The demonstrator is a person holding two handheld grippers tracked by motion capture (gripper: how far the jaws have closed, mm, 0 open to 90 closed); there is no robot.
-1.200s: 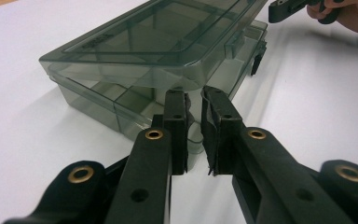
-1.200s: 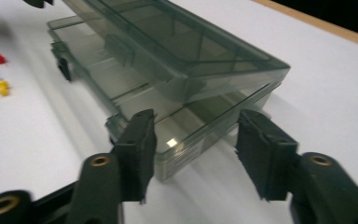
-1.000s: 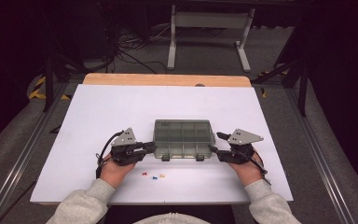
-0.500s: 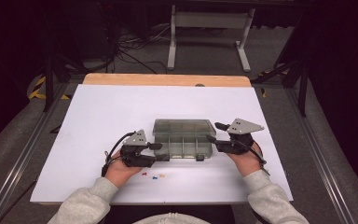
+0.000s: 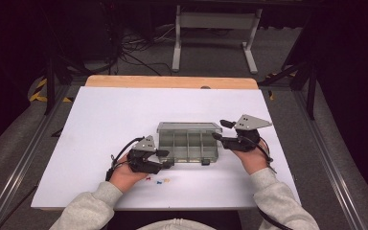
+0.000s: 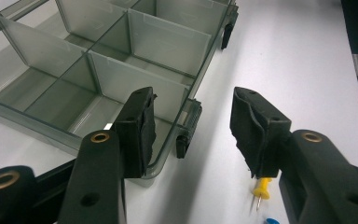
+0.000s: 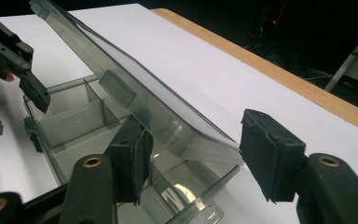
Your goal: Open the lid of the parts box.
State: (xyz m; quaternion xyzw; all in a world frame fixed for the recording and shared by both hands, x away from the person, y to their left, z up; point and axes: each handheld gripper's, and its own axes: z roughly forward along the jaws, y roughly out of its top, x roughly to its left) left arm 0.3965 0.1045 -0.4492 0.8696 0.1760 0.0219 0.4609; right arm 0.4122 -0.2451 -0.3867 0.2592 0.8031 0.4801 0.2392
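On the white surface [image 5: 124, 120], a clear grey box [image 5: 188, 145] sits in front of you, its lid [image 7: 135, 100] tilted partway up over two rows of compartments, and those in sight are empty. Your right claw [image 5: 219, 130] is at the box's right end, jaws standing apart with the lid's corner between them; the lid's edge meets the right-hand pad, while the other pad sits below it, and whether that is a real grip cannot be told. Your left claw [image 6: 193, 128] is at the near left corner, jaws just opened, straddling the front wall and its black latch [image 6: 187, 131]; the inner pad is close against the wall, the outer one clear. Loose pins [image 5: 157, 180], red, blue and yellow, lie on the surface just beside that claw.
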